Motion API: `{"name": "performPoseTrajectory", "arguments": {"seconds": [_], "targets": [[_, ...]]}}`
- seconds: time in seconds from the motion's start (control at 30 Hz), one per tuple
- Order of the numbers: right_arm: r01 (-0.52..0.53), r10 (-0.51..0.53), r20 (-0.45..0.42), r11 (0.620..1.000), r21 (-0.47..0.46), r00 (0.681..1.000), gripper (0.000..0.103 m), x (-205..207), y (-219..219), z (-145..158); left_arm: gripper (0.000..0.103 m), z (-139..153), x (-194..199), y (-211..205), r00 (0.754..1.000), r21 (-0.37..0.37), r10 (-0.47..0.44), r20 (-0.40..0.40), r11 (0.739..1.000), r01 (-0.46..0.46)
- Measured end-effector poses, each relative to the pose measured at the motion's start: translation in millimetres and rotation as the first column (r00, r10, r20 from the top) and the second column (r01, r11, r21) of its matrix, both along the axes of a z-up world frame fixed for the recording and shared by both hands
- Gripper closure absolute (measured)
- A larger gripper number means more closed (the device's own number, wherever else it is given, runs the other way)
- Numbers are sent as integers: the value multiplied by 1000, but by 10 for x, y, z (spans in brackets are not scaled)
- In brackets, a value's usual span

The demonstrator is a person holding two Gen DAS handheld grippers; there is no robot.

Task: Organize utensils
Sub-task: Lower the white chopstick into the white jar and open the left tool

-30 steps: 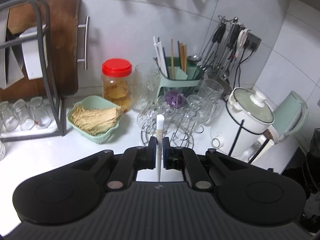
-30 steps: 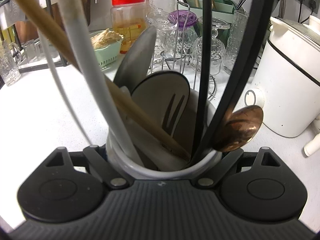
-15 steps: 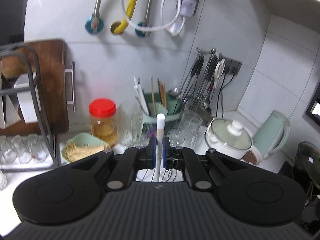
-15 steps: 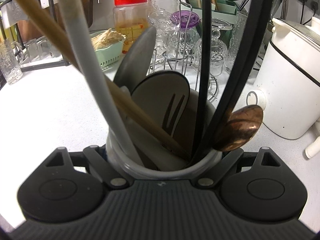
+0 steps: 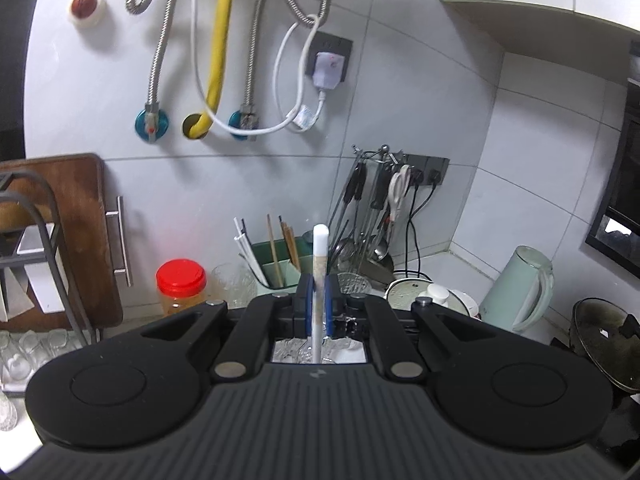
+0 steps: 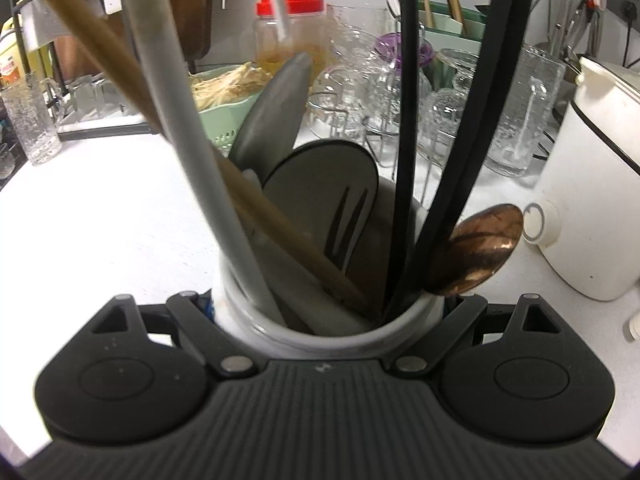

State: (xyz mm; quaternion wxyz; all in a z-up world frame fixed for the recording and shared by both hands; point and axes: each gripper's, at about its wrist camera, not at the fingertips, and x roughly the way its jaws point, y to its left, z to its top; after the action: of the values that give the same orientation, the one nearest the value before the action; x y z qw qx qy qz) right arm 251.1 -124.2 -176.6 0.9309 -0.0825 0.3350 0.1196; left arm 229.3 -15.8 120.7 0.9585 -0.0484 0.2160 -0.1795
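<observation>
My left gripper (image 5: 317, 300) is shut on a thin white utensil handle (image 5: 320, 256) that stands upright between its blue pads, high above the counter. Behind it stands a green utensil caddy (image 5: 280, 264) with chopsticks. In the right wrist view the same white handle (image 6: 280, 8) hangs above the counter, clear of the holder. My right gripper (image 6: 328, 308) is shut on a white utensil holder (image 6: 320, 340). The holder carries a wooden handle (image 6: 120, 64), a pale handle (image 6: 172, 92), a grey slotted spatula (image 6: 320, 208), black handles (image 6: 404, 120) and a copper spoon (image 6: 476, 248).
A red-lidded jar (image 5: 180, 284), a wooden board (image 5: 76, 232), hanging tools (image 5: 372, 216), a rice cooker (image 5: 432, 300) and a pale green kettle (image 5: 520, 288) line the back wall. A glass rack (image 6: 400, 92) and a green basket (image 6: 224, 96) stand behind the holder.
My left gripper has risen with the white utensil, and its view now takes in more wall. The thin white handle has lifted out of the holder. The right gripper has stayed put.
</observation>
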Motion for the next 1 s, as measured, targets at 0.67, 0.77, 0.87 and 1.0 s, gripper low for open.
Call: {"name": "performPoseTrajectory", "arguments": {"seconds": [0.67, 0.77, 0.87, 1.0], "targets": [[-42, 42, 18, 999, 1, 999, 11, 34, 54, -3, 96, -541, 147, -231, 994, 17, -29, -101, 999, 31], [-42, 42, 20, 999, 2, 999, 11, 27, 53, -7, 96, -749, 220, -300, 989, 25, -23, -149, 999, 27], [-47, 47, 22, 999, 3, 999, 11, 19, 52, -11, 96, -894, 246, -387, 985, 60, -22, -172, 998, 33], [-55, 55, 24, 998, 3, 998, 11, 11, 43, -13, 96, -1025, 319, -458, 970, 72, -23, -241, 997, 41]]}}
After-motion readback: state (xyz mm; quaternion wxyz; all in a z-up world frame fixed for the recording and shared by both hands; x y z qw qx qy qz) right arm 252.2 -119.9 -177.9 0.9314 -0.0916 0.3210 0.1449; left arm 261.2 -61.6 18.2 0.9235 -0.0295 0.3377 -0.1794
